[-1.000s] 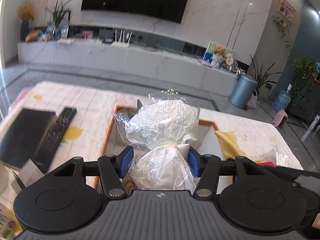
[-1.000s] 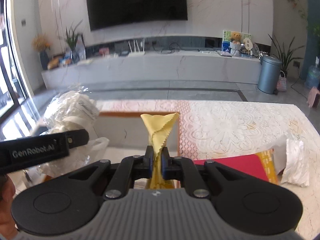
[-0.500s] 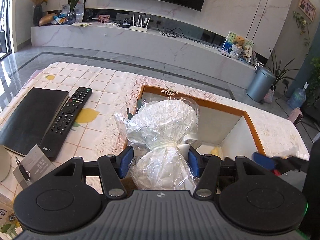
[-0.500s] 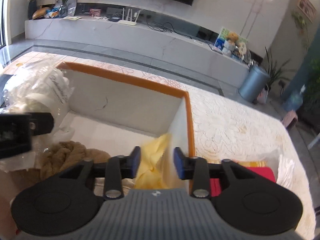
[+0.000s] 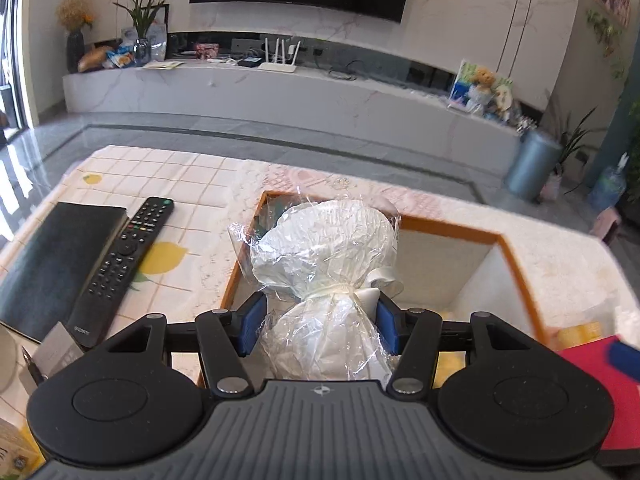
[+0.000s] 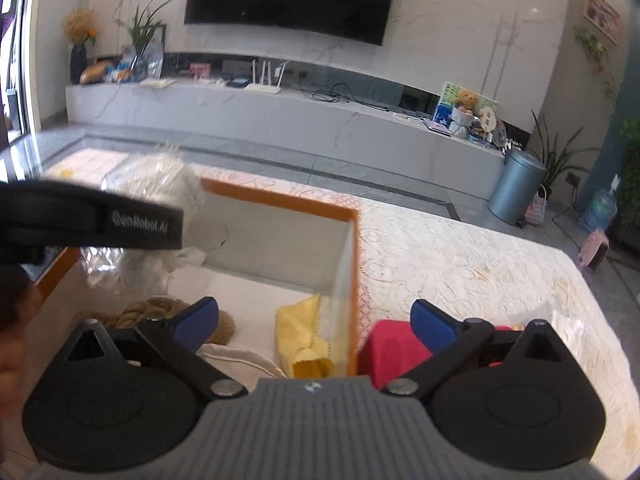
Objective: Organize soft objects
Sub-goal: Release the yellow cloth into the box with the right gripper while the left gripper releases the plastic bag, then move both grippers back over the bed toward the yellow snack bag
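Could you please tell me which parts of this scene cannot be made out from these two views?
- Left wrist view: box floor mostly hidden behind wrapped bundle and left gripper.
- Left wrist view: blurred right gripper, cut by the edge.
- Right wrist view: red item partly behind the gripper's finger.

Shiny crinkly plastic wraps the bundle (image 5: 324, 264). The yellow cloth (image 6: 304, 336) looks soft. The remote (image 5: 124, 264) is matt plastic.

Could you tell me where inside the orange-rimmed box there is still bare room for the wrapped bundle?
The box floor is bare along the far wall, between the wrapped bundle and the right wall. The near side is crowded: brown knitted piece, cream cloth and yellow cloth in the right corner.
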Demonstrator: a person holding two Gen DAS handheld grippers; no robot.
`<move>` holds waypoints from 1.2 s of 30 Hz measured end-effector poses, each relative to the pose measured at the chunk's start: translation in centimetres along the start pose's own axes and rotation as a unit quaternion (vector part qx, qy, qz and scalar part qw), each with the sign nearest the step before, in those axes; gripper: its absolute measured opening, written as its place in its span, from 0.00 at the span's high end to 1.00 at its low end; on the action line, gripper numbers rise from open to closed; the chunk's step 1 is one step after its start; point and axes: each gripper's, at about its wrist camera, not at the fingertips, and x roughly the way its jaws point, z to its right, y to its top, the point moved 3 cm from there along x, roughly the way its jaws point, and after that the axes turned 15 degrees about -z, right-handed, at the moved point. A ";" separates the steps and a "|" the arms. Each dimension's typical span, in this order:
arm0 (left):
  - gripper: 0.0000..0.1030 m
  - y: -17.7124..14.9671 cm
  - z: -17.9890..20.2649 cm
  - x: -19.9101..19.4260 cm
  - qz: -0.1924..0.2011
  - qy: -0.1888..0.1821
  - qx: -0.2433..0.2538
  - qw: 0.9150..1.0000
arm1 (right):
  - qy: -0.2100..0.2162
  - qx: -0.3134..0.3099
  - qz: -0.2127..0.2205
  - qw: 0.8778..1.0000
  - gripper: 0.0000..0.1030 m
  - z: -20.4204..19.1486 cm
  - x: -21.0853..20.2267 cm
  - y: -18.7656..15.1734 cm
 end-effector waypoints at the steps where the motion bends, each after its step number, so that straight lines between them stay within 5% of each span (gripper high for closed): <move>1: 0.37 0.1 0.0 0.4 -0.001 0.012 0.001 1.000 | 0.004 0.010 -0.002 1.000 0.03 0.5 -0.2 -0.2; 19: 0.36 -0.1 0.5 1.0 -0.010 0.044 0.013 0.999 | 0.031 0.036 -0.018 0.999 0.03 2.0 -0.2 -1.5; 28: 0.15 -0.2 1.0 0.1 0.008 0.049 0.004 0.999 | 0.050 0.040 -0.022 0.998 0.03 1.8 -0.7 -1.7; 33: 0.15 -0.4 0.8 -1.2 -0.015 0.019 -0.008 1.000 | 0.044 0.034 -0.018 0.998 0.03 1.7 -1.8 -1.7; 36: 0.15 -0.5 0.9 -2.9 0.005 0.018 0.001 1.000 | 0.041 0.034 -0.012 0.998 0.03 1.8 -2.7 -1.8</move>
